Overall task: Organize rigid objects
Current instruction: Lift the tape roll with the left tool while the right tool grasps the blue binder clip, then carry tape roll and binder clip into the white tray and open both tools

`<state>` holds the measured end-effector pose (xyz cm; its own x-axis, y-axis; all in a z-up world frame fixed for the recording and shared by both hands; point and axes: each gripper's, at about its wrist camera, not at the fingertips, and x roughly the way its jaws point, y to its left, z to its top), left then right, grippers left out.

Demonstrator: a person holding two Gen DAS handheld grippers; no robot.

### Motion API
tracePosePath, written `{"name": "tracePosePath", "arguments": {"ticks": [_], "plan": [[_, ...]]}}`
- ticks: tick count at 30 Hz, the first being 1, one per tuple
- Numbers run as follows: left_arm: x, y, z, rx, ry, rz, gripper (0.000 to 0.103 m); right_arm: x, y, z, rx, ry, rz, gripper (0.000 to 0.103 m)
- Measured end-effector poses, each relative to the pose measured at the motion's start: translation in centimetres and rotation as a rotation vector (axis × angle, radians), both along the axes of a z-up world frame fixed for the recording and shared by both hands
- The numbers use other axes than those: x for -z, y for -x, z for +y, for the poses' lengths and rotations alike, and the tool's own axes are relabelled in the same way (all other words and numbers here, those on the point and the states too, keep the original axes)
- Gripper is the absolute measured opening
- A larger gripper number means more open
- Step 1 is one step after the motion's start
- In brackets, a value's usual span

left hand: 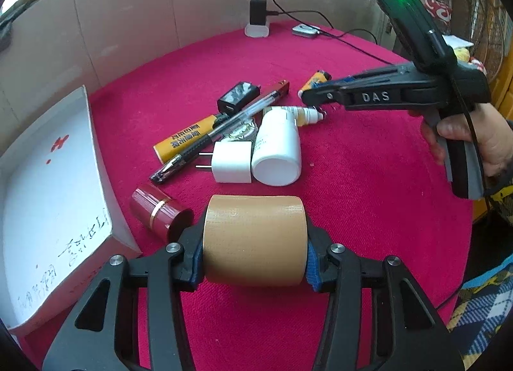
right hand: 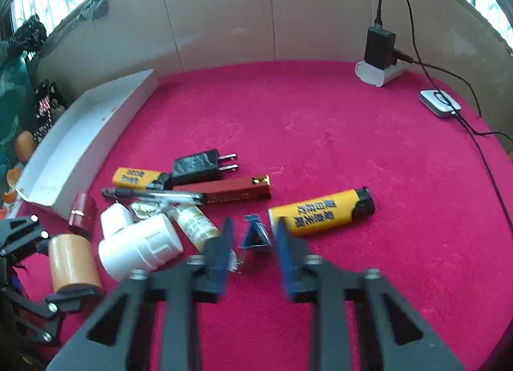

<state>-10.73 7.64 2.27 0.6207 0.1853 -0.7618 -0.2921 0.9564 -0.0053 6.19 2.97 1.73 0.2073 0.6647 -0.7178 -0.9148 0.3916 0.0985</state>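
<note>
Rigid objects sit clustered mid-counter on the red cloth: white bottle on its side, white plug adapter touching it, pen lying across a yellow lighter, black charger behind them, dropper bottle beside the white bottle, second yellow lighter off to the right. Left tool is about half open, both blue pads pressed on the flat ends of a tan tape roll, held low over the near part of the counter, axis running across the jaws. Dark red capped tube lies just beside its left finger. Right tool, gripped by a hand, is closed to a narrow gap, tips pointing down just above the dropper bottle's cap. Small blue triangular piece sits between its fingers; wrist view is blurred, so I cannot tell whether the pads press it. White shallow box stands at the left edge of the counter, open side up, only handwriting and red marks visible on its floor; the cluster lies outside it.
</note>
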Motion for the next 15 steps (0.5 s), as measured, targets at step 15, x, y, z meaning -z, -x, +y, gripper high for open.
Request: {"name": "tracePosePath", "arguments": {"ticks": [15], "plan": [[-5.1,3.3,1.7,-0.165,-0.034,-0.153,0.048,-8.3,2.3,-3.2,-0.018,-0.234,-0.002,0.014]]}}
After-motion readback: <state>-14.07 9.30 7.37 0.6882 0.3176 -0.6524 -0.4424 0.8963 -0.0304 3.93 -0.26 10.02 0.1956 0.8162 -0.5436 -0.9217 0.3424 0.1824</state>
